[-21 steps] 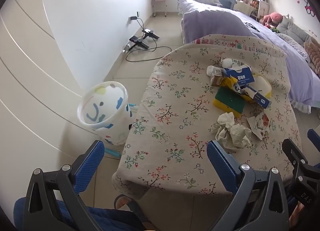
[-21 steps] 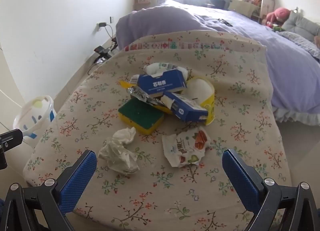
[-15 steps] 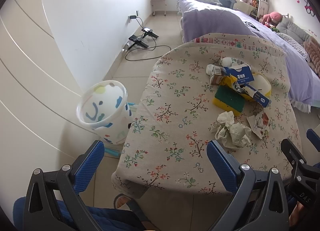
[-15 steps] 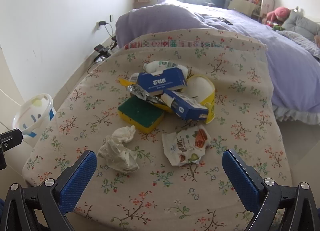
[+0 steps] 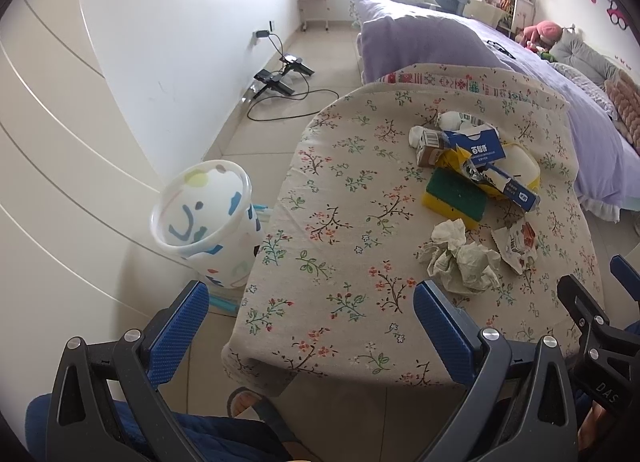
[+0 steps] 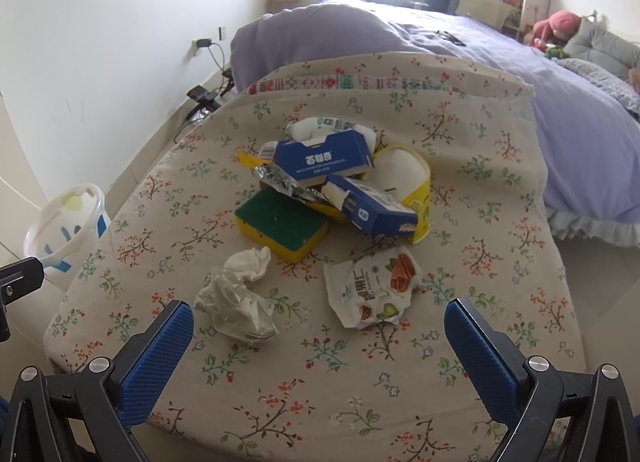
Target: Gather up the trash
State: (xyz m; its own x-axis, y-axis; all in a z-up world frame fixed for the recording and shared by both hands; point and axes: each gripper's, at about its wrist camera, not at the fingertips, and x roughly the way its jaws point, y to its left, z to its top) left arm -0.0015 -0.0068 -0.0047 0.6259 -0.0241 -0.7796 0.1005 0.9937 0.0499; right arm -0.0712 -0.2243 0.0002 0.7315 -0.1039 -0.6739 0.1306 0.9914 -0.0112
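Hovering, both my right gripper [image 6: 318,350] and left gripper [image 5: 310,328] stand spread and empty; crumpled tissue [image 6: 240,298] and snack wrapper [image 6: 374,288] lie just ahead on the table [image 6: 500,342]; bin [image 5: 204,222] waits left; judged step: first pick, tissue nearest.

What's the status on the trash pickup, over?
Both grippers open, empty: left, right. Crumpled tissue nearest, untouched. Bin beside table. Nothing blocking.
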